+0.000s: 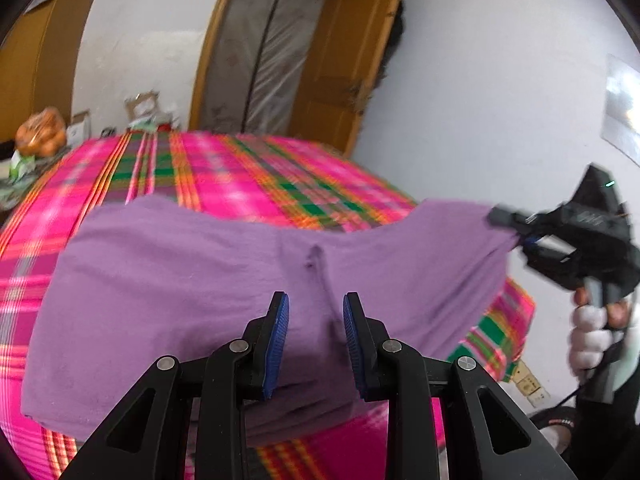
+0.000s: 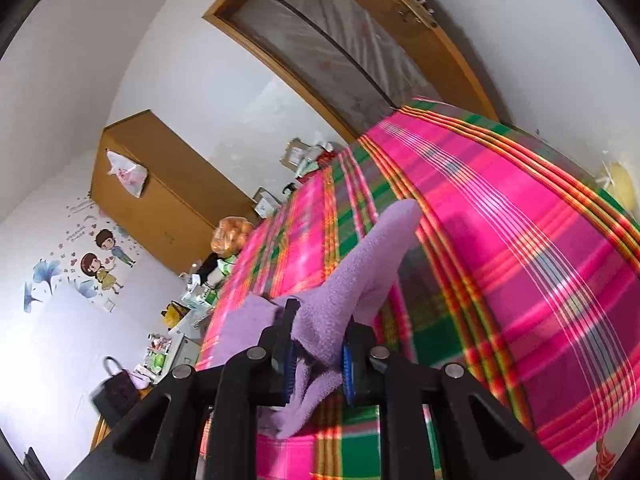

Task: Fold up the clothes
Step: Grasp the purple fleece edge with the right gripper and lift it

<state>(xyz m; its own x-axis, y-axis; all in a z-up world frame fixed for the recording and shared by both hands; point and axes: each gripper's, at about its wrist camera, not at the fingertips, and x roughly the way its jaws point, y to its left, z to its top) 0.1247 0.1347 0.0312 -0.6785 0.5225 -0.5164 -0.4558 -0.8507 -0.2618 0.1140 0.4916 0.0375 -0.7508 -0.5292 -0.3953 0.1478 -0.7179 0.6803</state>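
A purple garment (image 1: 192,280) lies spread on a bed with a pink plaid blanket (image 1: 240,176). My left gripper (image 1: 316,320) is open just above the garment's near middle, its blue pads apart with nothing between them. My right gripper (image 1: 516,228) shows at the right of the left wrist view, shut on the garment's right corner and lifting it off the bed. In the right wrist view the right gripper (image 2: 318,344) has a fold of the purple garment (image 2: 360,264) pinched between its blue pads, the cloth stretching away over the blanket (image 2: 520,260).
A wooden door (image 1: 332,60) and white wall stand behind the bed. A bag of oranges (image 1: 40,132) and small boxes crowd a table at the bed's far left. A wooden cabinet (image 2: 160,192) stands by the wall. The bed's right edge drops off near a wall socket (image 1: 528,384).
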